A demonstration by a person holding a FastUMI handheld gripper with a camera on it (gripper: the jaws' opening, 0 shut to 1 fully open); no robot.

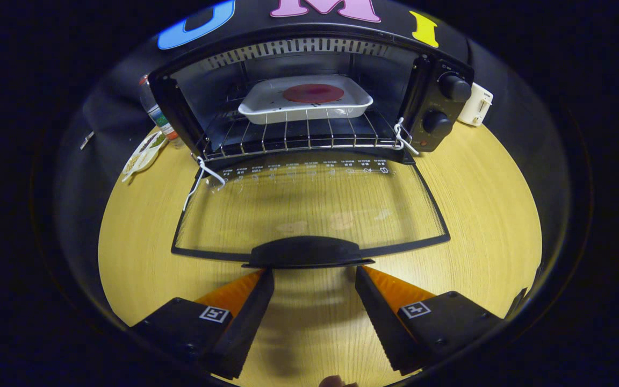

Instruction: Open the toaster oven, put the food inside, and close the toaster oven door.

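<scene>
- Wooden desk (481, 226) is carrying the toaster oven (438, 102) at its far edge, door (309, 209) lying open and flat.
- White tray (266, 105) with the food (312, 93) is sitting inside on the rack (299, 134).
- Claw (315, 277) is hovering released, fingers spread, just short of the door handle (305, 251).

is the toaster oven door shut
No, the glass door lies folded down flat on the table, with the white tray on the rack inside and the open gripper at its handle.
</scene>
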